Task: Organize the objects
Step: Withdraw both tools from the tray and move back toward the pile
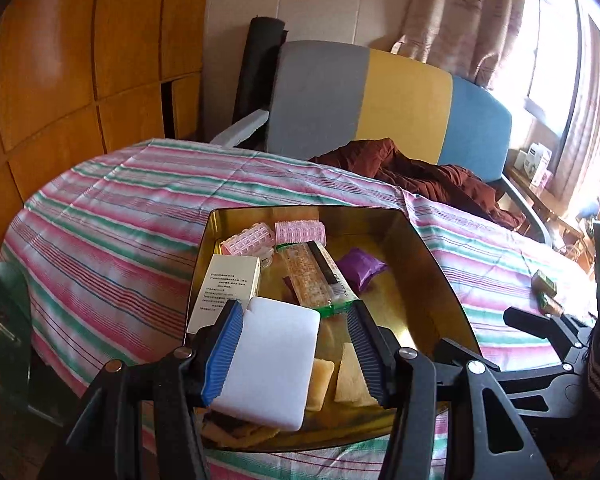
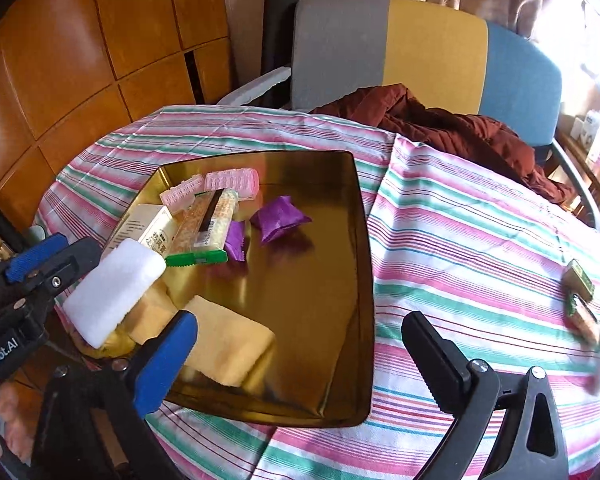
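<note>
Fingers of our left gripper (image 1: 296,344) stand apart over the near end of the shiny gold rectangular metal tray (image 1: 432,264), which sits on the worktop under a pink, green and white striped cloth (image 1: 112,200). In the left wrist view the white rectangular foam sponge (image 1: 272,360) lies against the blue-padded left finger (image 1: 222,354) only; a clear gap separates it from the dark ribbed right finger (image 1: 366,354), so we cannot tell whether anything grips it. Its long axis runs away from us, along the fingers. Beyond it in the tray lie a white printed carton (image 1: 228,284), two pink hair rollers (image 1: 276,236), a long clear snack packet with green ends (image 1: 312,280), a purple sachet (image 1: 360,268) and yellow cloth pieces (image 1: 340,376).

From the right wrist view, our right gripper (image 2: 300,356) hovers wide open and empty above the tray's near right edge (image 2: 364,280), its blue finger (image 2: 160,364) over a folded yellow cloth (image 2: 228,344). Here the sponge (image 2: 112,292) shows tilted, its far end raised, slanting toward the carton (image 2: 148,224). Only this view shows the left gripper (image 2: 36,272) from the side, and a second purple wrapper (image 2: 236,244). Two small green packets (image 2: 580,292) lie well apart on the cloth.
</note>
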